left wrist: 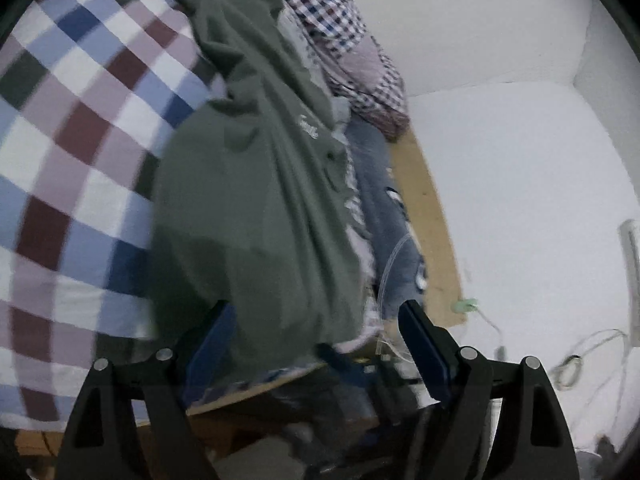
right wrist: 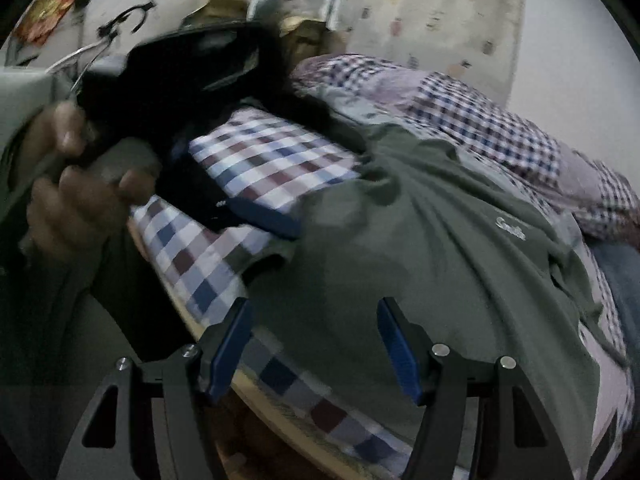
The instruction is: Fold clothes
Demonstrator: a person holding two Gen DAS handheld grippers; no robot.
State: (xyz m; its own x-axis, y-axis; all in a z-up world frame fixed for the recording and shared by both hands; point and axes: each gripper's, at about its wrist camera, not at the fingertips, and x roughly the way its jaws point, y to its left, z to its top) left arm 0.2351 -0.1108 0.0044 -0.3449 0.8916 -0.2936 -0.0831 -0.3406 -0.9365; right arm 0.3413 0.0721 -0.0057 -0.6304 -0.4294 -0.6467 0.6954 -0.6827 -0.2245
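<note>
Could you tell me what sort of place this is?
Probably a bedroom at home: a bed under a checked sheet, a patterned curtain behind it, and clothes such as a green shirt heaped on it.

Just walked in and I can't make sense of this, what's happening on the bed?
A person is folding laundry with a hand-held gripper in each hand. A green shirt lies rumpled on a checked sheet. The right hand-held gripper hovers open at its near edge; the left hand-held gripper is open too, with green fabric between its fingers.
</note>
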